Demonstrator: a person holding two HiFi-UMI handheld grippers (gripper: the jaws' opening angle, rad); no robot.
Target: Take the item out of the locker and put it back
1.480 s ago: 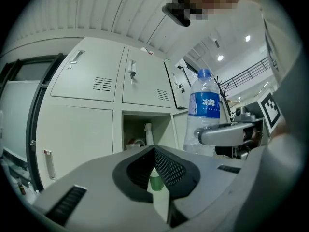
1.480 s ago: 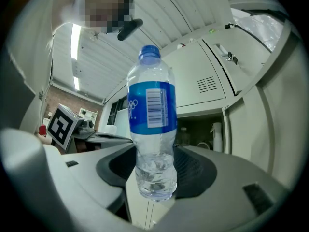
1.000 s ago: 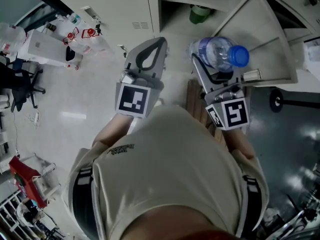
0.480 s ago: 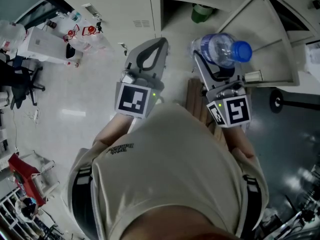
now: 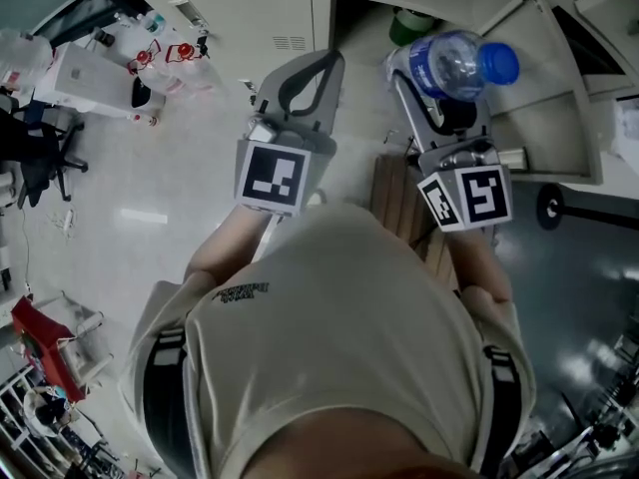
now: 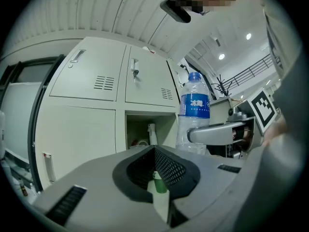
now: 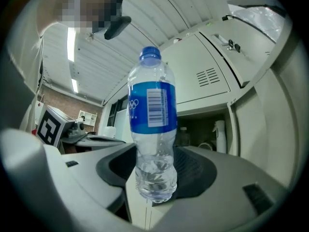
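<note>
A clear water bottle (image 5: 454, 63) with a blue cap and blue label stands upright in my right gripper (image 5: 436, 86), whose jaws are shut on its lower body (image 7: 153, 170). It hangs just in front of the open locker compartment (image 7: 203, 124), beside the swung-out locker door (image 5: 544, 88). In the left gripper view the bottle (image 6: 194, 112) shows to the right. My left gripper (image 5: 321, 63) is level beside it, jaws shut with tips meeting and nothing between them (image 6: 155, 151). Both grippers point at the locker.
Inside the compartment stand a green cup (image 5: 409, 23) and a white spray bottle (image 7: 219, 134). Closed locker doors (image 6: 91, 76) fill the left. An office chair (image 5: 30, 158), a cluttered table (image 5: 100, 73) and red gear (image 5: 40, 332) are on the floor at left.
My right gripper has carried the bottle a little further toward the open locker. The left gripper has barely moved.
</note>
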